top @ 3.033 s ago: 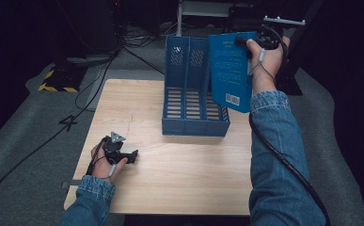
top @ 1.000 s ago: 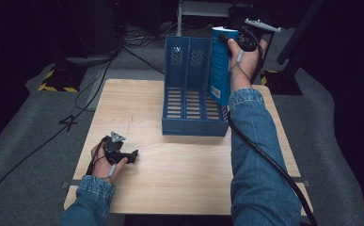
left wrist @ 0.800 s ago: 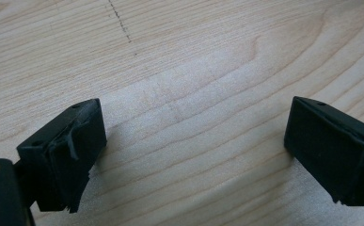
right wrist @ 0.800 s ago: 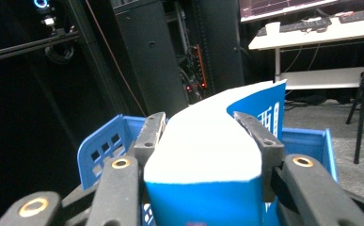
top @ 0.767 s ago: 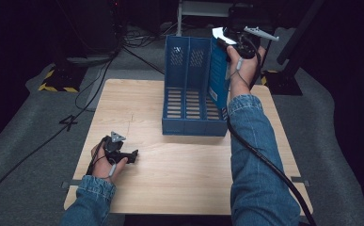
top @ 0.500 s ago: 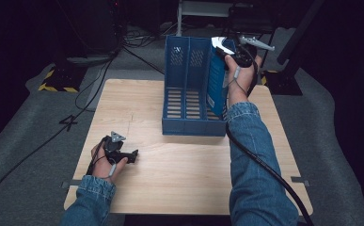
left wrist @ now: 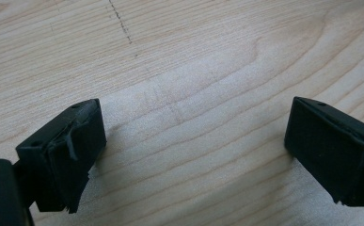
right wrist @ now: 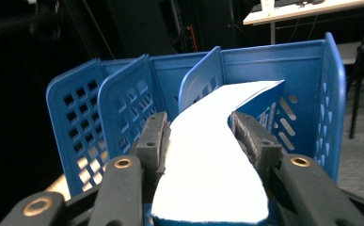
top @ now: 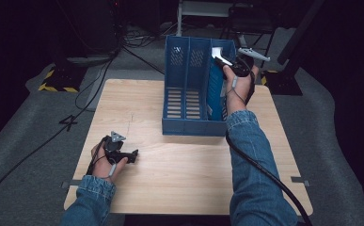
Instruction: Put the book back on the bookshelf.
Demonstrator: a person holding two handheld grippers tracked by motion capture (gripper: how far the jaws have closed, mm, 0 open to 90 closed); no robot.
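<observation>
The right tool (right wrist: 198, 141) is clamped on a thick blue book (top: 215, 89) standing upright, long axis vertical, in the slotted plastic rack's (top: 184, 94) rightmost compartment, upper centre. The left tool (left wrist: 193, 155) rests gaping on the pale wood-grain desk (top: 184, 174).

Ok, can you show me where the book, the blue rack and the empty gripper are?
book (right wrist: 212, 165), right gripper view, white page edge.
blue rack (top: 189, 126), high view, front wall.
left gripper (left wrist: 193, 155), left gripper view, between open jaws.

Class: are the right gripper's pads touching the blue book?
Touching. The right gripper view shows both pads of the right gripper pressed against the blue book.
</observation>
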